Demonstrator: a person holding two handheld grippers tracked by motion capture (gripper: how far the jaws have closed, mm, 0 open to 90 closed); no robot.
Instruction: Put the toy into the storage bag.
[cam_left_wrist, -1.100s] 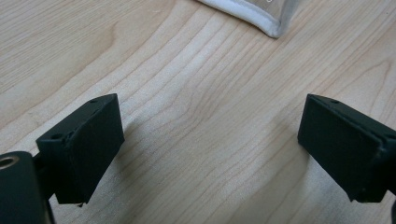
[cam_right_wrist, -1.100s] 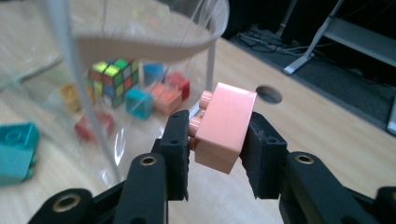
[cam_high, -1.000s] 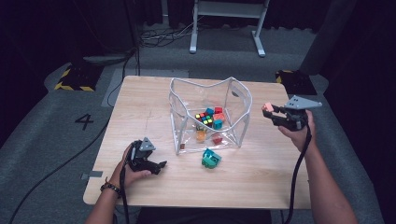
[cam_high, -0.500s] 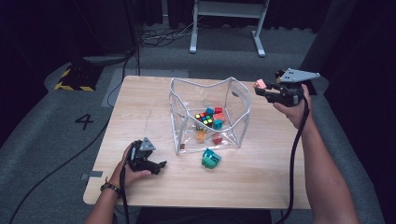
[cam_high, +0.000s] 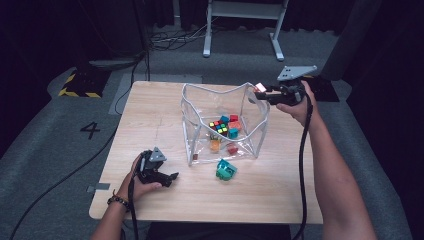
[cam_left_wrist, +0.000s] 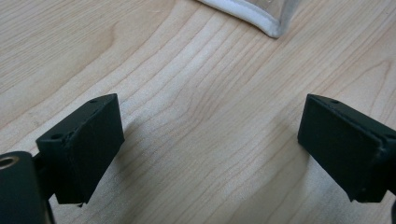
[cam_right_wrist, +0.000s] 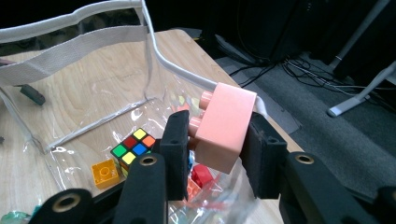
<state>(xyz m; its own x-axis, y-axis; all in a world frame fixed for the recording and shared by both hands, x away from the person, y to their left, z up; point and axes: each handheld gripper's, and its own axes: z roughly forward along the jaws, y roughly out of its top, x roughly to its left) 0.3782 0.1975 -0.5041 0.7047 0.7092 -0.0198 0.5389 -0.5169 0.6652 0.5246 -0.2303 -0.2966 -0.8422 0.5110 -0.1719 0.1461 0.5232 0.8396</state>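
A pink toy brick (cam_right_wrist: 224, 126) is clamped between the pads of my right gripper (cam_right_wrist: 212, 154), which is shut on it. In the high view that right gripper (cam_high: 265, 91) hovers at the right rim of a clear plastic bag (cam_high: 192, 135) standing open on the table, the pink brick (cam_high: 260, 87) at its tip. Inside the bag lie a colour cube (cam_right_wrist: 133, 147), an orange brick (cam_right_wrist: 106, 172) and red bricks (cam_right_wrist: 201, 175). My left gripper (cam_high: 167, 177) rests on the table at the front left; its jaws stand wide apart over bare wood, left gripper (cam_left_wrist: 205, 154) open.
A teal brick (cam_high: 226, 170) lies on the wooden table (cam_high: 150, 115) just in front of the bag. The bag's white-trimmed corner (cam_left_wrist: 261, 18) sits beyond the left gripper. Grey floor with cables and a white stand (cam_high: 240, 25) surrounds the table.
My right gripper has carried the pink brick up and leftward, from beside the bag's right side to its upper right rim. The left gripper has stayed put.
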